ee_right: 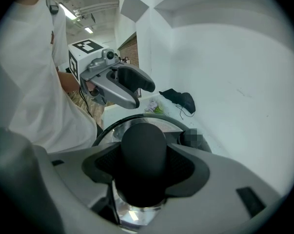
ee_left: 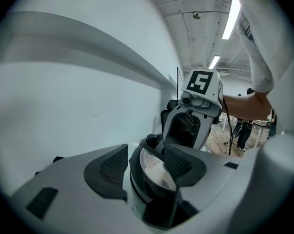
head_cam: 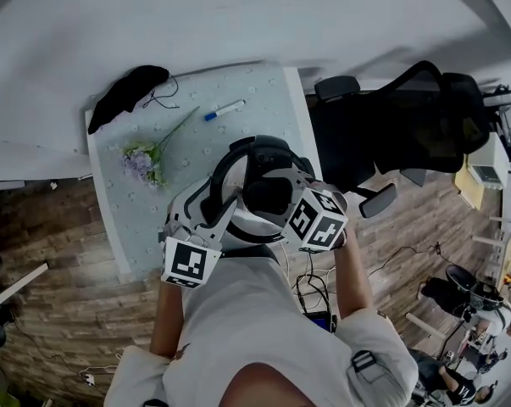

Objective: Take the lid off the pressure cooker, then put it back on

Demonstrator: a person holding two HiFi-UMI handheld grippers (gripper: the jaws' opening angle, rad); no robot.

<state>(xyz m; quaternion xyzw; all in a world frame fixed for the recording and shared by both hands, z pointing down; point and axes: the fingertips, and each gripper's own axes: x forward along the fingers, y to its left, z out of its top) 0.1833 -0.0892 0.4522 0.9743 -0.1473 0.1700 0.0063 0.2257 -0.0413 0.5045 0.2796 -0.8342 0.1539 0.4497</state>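
Pressure cooker (head_cam: 225, 164), contents hidden, right tongs (ee_right: 143, 174) gripping lid knob (ee_right: 142, 143), left tongs (ee_left: 146, 167) seemingly clamping rim (ee_left: 135, 177).

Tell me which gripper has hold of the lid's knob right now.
The right gripper: its fingers clamp the round black knob. The left gripper instead grips the cooker's black rim at the side.

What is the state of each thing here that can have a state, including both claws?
right claw: closed on the knob of the lid
left claw: closed on the pressure cooker at its edge
lid: held by its knob; seated or lifted, cannot tell
marker: capped, lying flat
flowers: lying on their side
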